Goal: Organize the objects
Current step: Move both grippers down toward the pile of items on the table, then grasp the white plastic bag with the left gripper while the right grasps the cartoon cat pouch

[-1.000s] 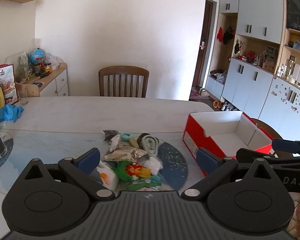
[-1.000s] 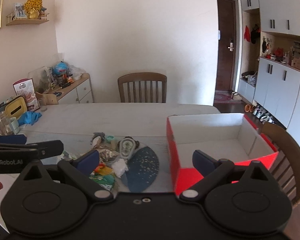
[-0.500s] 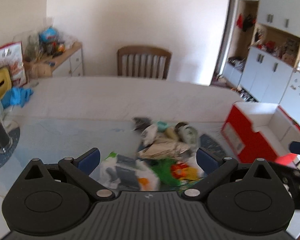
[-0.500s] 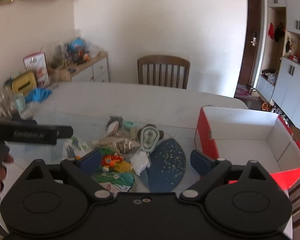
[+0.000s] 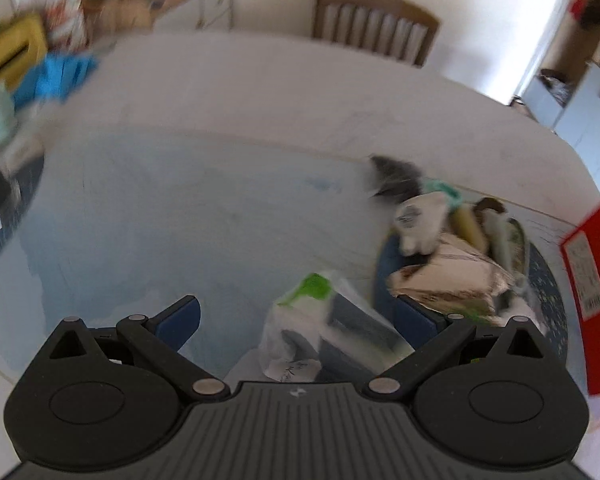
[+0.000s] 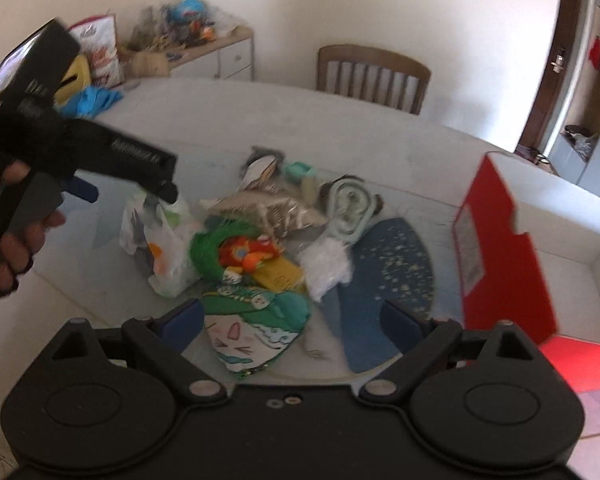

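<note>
Left wrist view: the picture is blurry. The left gripper [image 5: 298, 316] has its jaws spread wide and grips nothing. A white plastic bag [image 5: 332, 332] with a green patch lies on the table [image 5: 228, 100] right between the two fingers. Just past it to the right is a shiny crinkled packet [image 5: 448, 280] in a pile of small things. A red box [image 5: 592, 292] stands at the right edge.

Right wrist view: the right gripper [image 6: 292, 322] is also wide apart and empty. It hangs over a green cartoon pouch [image 6: 256, 328] at the near end of the pile. A hand [image 6: 16, 236] holds the left gripper above the white plastic bag on the left. The red box, open on top, sits to the right beside a blue mat [image 6: 384, 276].
</note>
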`<state>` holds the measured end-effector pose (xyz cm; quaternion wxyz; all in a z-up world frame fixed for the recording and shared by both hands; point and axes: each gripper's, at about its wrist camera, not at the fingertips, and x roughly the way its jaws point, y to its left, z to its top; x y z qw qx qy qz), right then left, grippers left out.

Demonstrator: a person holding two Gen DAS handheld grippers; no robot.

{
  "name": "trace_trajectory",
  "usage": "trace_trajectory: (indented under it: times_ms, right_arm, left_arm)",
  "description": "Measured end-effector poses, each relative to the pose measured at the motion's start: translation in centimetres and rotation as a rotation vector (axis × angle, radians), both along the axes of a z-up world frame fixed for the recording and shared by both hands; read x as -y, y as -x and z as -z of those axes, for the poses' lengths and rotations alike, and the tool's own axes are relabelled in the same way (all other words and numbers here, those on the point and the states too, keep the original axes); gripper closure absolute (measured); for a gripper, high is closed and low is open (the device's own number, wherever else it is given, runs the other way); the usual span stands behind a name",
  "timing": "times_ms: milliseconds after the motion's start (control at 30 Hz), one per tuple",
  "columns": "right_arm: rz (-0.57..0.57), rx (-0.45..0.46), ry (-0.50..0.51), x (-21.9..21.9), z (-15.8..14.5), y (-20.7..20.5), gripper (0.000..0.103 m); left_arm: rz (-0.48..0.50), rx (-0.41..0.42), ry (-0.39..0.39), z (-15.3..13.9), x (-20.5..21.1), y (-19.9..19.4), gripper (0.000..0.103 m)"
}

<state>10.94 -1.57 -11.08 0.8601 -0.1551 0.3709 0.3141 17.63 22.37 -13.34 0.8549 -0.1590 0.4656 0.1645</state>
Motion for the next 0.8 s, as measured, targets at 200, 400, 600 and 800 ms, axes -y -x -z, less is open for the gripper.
trace_trajectory:
  times_ms: [200,400,600,800]
  right_arm:
    - [-0.037,-0.012,0.044,-1.5,1.3,-0.3,0.009]
    - [-0.051,-0.038,0.071,-2.5,2.7,-0.8,0.012]
    - [-0.071,-0.052,0.105,-3.4,3.8,-1.0,0.016]
    - [-0.076,-0.052,0.128,-3.9,4.1,-1.1,0.024]
  left_arm:
    - [0.025,-0.067,0.056,2.0,0.0,-0.9,0.000]
    - [0.057,-0.076,0.051,3.1,0.4,0.1,0.000]
    - [0.099,-0.066,0.035,3.4,0.9,1.1,0.001]
    - [0.116,-0.048,0.020,3.3,1.1,1.4,0.010]
